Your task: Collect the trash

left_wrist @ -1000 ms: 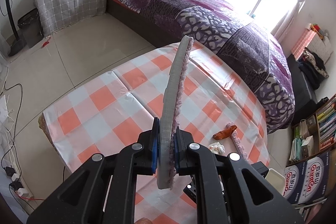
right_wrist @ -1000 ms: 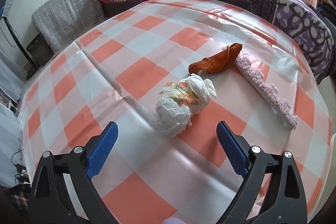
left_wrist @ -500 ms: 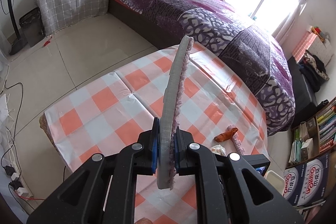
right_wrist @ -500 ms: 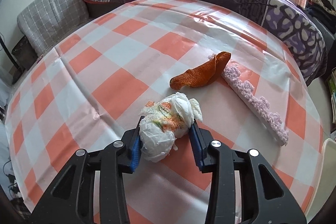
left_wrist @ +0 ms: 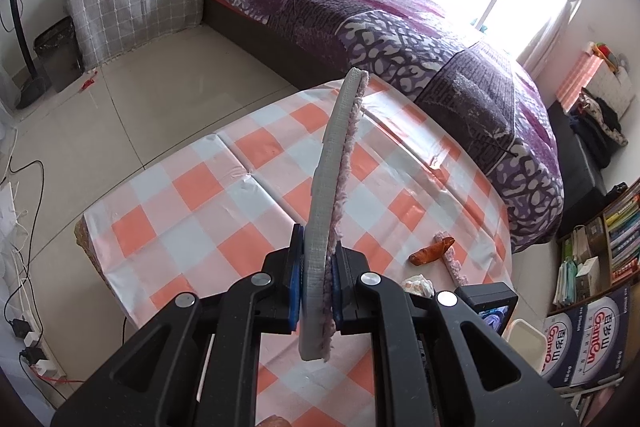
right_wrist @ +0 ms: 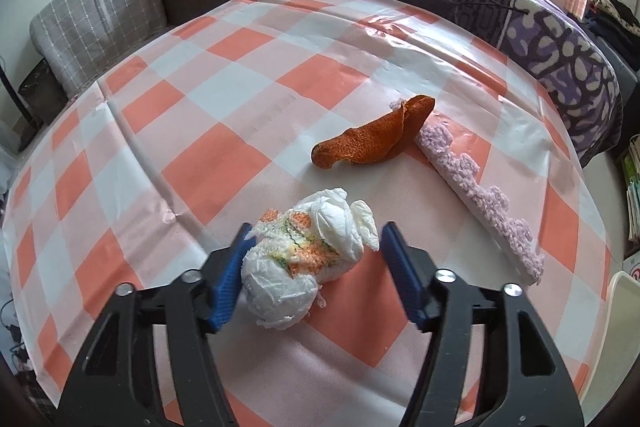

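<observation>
The left gripper (left_wrist: 318, 267) is clamped on a grey foam strip (left_wrist: 336, 155) with a pink fuzzy edge. The strip stands up ahead of the fingers, clear of the checked counter (left_wrist: 192, 203) below.

The right gripper (right_wrist: 316, 229) points down at the counter with a crumpled white wad (right_wrist: 304, 259) of tissue between its jaws. They have just been opening a little. The left pad rests against the wad and the right pad looks just clear of it, so this is no firm hold, and the wad lies on the cloth.

Ahead of that gripper and to its right lies an orange peel (right_wrist: 372, 141). It touches a second fuzzy strip (right_wrist: 480, 199), further right.

The step in hand appears to be picking up the wad. The next move calls for closing squarely on its soft bulk before lifting, since the loose tissue could slip. The peel and the second strip are left to collect.
</observation>
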Action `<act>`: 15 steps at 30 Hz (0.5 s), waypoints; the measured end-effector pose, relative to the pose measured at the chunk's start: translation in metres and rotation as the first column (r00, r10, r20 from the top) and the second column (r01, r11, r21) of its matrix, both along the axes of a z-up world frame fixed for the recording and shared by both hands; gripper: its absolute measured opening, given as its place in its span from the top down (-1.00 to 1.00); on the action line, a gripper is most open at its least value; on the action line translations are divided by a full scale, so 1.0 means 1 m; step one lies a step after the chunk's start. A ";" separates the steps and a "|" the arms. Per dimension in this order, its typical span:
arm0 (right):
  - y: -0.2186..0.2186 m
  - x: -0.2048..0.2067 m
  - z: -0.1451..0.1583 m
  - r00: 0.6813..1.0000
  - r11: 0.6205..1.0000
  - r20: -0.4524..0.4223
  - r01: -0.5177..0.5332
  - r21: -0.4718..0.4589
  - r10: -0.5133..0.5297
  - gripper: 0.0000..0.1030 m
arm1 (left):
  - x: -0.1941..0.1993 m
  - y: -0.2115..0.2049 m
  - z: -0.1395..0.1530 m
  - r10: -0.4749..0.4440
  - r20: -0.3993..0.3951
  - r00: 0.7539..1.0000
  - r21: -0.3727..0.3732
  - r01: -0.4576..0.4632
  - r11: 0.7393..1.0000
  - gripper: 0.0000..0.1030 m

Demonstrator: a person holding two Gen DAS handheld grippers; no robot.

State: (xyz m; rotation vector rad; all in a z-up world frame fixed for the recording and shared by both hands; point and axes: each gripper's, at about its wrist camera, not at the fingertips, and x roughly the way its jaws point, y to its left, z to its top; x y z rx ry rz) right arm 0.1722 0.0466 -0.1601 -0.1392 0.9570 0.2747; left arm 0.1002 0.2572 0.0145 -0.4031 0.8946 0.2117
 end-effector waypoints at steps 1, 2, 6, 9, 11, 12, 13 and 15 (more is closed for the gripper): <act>-0.001 0.001 0.001 1.000 1.000 -0.007 -0.001 0.006 0.001 0.26 | 0.001 -0.001 0.000 -0.002 -0.001 1.000 0.003 0.002 1.000 0.77; -0.003 0.002 0.002 1.000 1.000 -0.013 0.000 0.017 0.000 0.26 | 0.001 -0.002 0.000 -0.005 -0.001 1.000 0.005 0.005 1.000 0.77; -0.007 0.001 0.003 1.000 0.999 -0.021 0.005 0.047 -0.004 0.28 | 0.002 -0.005 -0.001 -0.013 -0.006 1.000 0.013 0.013 1.000 0.77; -0.010 -0.002 0.008 1.000 0.995 -0.028 0.002 0.103 0.001 0.28 | 0.001 -0.006 0.000 -0.018 -0.001 1.000 0.010 0.018 1.000 0.77; -0.011 -0.006 0.016 1.000 0.993 -0.010 -0.001 0.118 0.003 0.28 | 0.000 -0.006 0.001 -0.018 0.005 1.000 0.013 0.018 1.000 0.77; -0.012 -0.008 0.021 1.000 0.992 -0.002 -0.003 0.129 0.003 0.28 | 0.000 -0.006 0.002 -0.018 0.007 1.000 0.011 0.018 1.000 0.77; -0.014 -0.010 0.027 1.000 0.990 0.007 -0.003 0.142 0.002 0.28 | 0.000 -0.006 0.002 -0.017 0.008 1.000 0.007 0.017 1.000 0.77; -0.017 -0.013 0.038 1.000 0.987 0.025 -0.004 0.160 0.000 0.28 | 0.002 -0.007 0.004 -0.019 0.014 1.000 0.002 0.019 1.000 0.77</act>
